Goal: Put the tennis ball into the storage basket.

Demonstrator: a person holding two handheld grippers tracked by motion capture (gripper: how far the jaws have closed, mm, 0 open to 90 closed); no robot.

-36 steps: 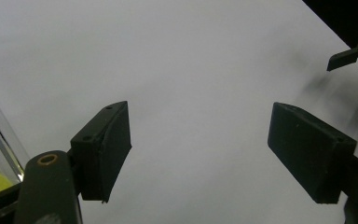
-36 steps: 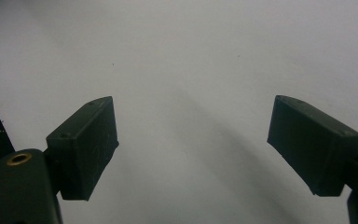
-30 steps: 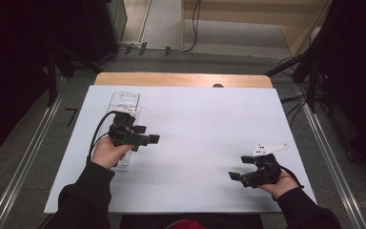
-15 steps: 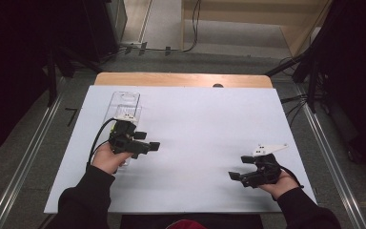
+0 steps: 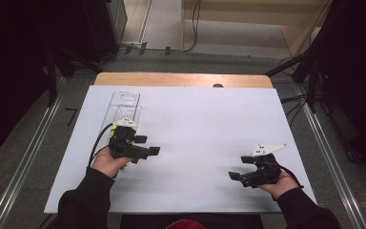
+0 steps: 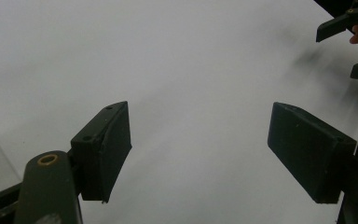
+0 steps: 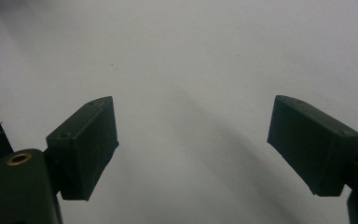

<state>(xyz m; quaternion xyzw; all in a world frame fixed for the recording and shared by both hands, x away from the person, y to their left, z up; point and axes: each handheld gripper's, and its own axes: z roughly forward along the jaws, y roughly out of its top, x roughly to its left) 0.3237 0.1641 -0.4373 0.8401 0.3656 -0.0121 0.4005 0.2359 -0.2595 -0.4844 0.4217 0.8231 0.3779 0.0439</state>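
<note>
My left gripper hovers over the left part of the white sheet, pointing right, just in front of a clear plastic tray. In the left gripper view its jaws stand apart with bare white sheet between them. My right gripper sits near the front right of the sheet and points left. Its jaws are also apart with nothing between them. The right gripper's jaw tips appear far off at the top right of the left gripper view.
The white sheet covers a wooden table whose far edge shows at the back. A small dark knob sits at that edge. Metal rails run along both sides of the table on the floor.
The left hand has drawn back a little toward the person, away from the clear tray. The right hand has kept still.
</note>
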